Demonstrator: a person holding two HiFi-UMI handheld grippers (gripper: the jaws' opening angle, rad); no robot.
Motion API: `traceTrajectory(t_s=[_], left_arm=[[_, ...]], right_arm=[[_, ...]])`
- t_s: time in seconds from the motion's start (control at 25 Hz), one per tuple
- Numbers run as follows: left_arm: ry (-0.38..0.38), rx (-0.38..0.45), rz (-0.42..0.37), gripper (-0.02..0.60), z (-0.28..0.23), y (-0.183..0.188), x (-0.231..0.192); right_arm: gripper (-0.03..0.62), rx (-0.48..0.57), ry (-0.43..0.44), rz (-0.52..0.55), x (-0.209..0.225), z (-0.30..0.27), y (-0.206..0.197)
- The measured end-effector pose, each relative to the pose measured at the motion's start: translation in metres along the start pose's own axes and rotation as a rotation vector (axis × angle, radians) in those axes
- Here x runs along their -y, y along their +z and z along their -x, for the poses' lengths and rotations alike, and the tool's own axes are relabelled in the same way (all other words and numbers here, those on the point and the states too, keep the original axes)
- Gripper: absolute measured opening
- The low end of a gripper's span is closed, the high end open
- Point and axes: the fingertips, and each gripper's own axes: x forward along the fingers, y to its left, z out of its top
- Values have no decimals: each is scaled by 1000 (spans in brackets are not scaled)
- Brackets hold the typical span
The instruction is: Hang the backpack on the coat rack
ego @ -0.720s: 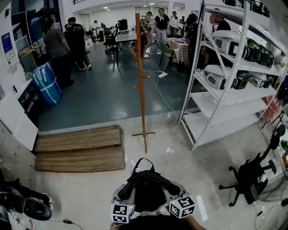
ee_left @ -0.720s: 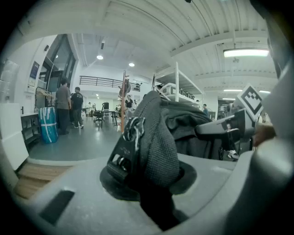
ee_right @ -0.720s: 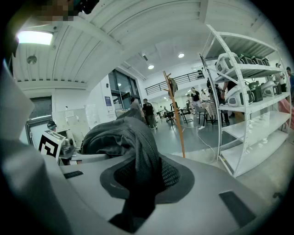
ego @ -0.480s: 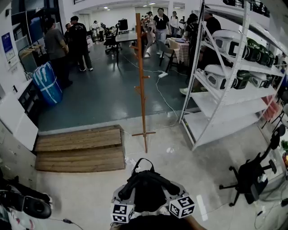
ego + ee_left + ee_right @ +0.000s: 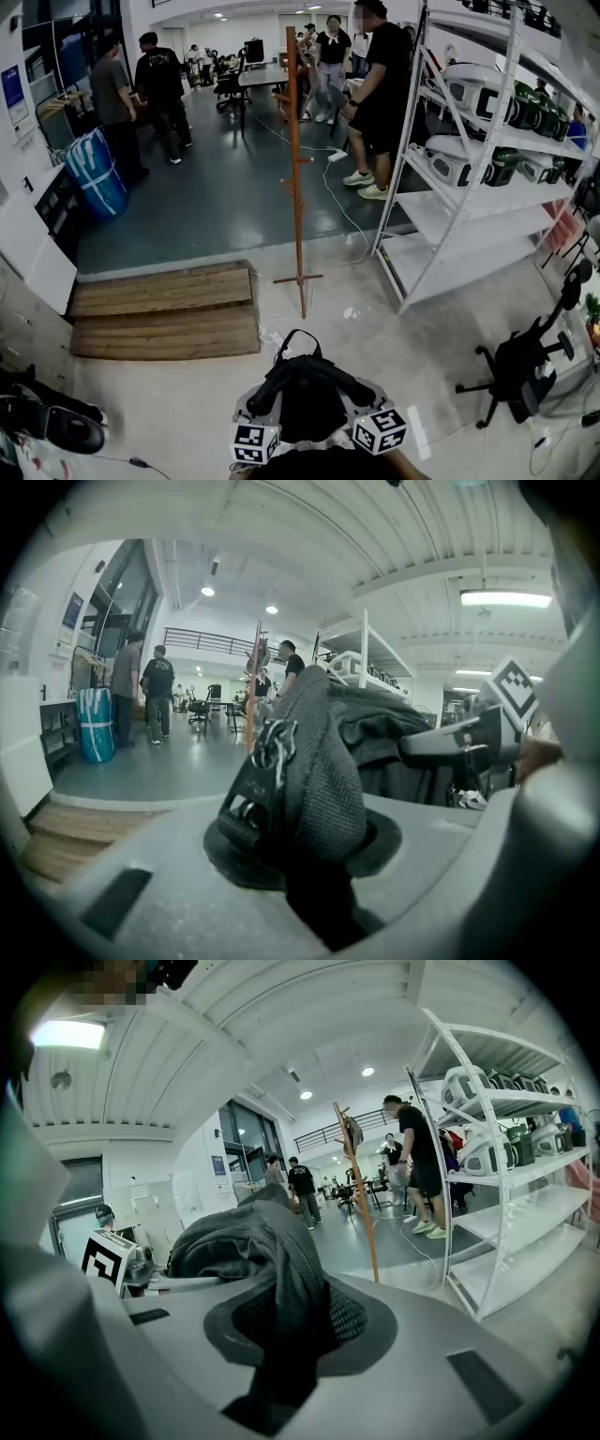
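The black backpack (image 5: 305, 394) hangs low at the bottom centre of the head view, carried between both grippers. My left gripper (image 5: 253, 417) is shut on a shoulder strap with a plastic buckle (image 5: 267, 780). My right gripper (image 5: 373, 408) is shut on the other, mesh-lined strap (image 5: 286, 1307). The backpack's body bulges up behind each pair of jaws. The wooden coat rack (image 5: 295, 169) stands straight ahead on its cross foot (image 5: 300, 278), some way beyond the backpack. It also shows as a thin pole (image 5: 361, 1194) in the right gripper view.
A white metal shelf unit (image 5: 450, 187) with appliances stands right of the rack. A wooden platform (image 5: 169, 309) lies to the left, and a black office chair (image 5: 520, 366) stands to the right. A white cable (image 5: 342, 202) runs over the floor. A person in black (image 5: 380, 94) stands past the rack, with others further back.
The person in black has walked in from the right to stand between the rack and the shelf. The grippers and the backpack have kept still.
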Motion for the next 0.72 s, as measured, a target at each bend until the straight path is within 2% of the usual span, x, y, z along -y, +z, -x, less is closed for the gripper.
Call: traceTrajectory(t_s=[0.48,0.72], left_arm=[[-50,-14,7,110,17,-9,-45],[-48,-30,-3,110,22,-16,-68]], right_arm=[[69,15,-49,-20,-40,-27,-8],[69,14,-54,-53,-58,-43,-19]])
